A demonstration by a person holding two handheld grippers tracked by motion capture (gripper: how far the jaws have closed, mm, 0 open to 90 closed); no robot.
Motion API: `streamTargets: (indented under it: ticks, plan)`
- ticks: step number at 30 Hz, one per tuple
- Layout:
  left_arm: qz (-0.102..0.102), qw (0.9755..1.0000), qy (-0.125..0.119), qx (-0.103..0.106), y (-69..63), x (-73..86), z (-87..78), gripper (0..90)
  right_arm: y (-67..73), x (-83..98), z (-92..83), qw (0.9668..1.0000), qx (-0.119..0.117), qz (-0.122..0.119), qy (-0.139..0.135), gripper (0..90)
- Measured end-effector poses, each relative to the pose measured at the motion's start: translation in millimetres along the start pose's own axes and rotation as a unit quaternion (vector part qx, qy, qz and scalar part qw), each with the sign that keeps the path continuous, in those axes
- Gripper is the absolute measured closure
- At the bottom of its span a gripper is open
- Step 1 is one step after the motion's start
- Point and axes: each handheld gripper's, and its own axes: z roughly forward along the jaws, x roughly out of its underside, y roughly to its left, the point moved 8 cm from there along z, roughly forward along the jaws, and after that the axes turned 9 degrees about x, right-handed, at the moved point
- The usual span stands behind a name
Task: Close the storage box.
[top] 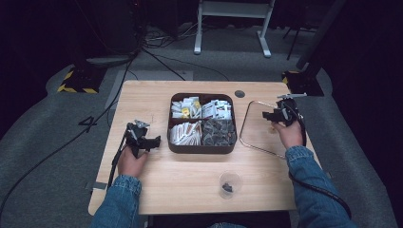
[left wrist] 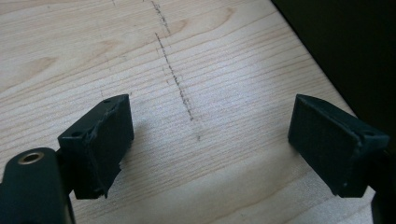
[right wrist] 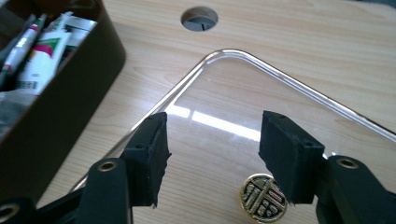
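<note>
Hovering Before the First Pick

Both grippers hang empty, jaws apart: left gripper [top: 151,141] over bare table [top: 142,99], right gripper [top: 270,115] above the clear tray [top: 247,141]. Either should probably descend squarely into the brown box [top: 202,148], clear of its walls.

Blue denim sleeves; black left gripper [top: 151,141] & right gripper [top: 267,115], brass-ringed screw holes, black cables.

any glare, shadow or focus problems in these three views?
High view: table lit, surroundings near black. Right gripper view: bright glare streak on the clear tray; the gold emblem stays sharp. Left gripper view: soft jaw shadows on the wood, near edge washed out, left gripper jaws crisp.
</note>
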Motion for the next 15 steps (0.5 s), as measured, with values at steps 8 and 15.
streamTargets:
  ticks: [8,15]
  plan:
    - [0.0,1.0,0.0,0.0,0.0,0.0,0.0,14.5,-13.6,13.2,17.8,0.9992,0.012,0.019,0.033,43.3]
    - [0.0,1.0,0.0,0.0,0.0,0.0,0.0,14.5,-20.7,28.0,27.2,0.9979,0.021,0.025,0.055,43.6]
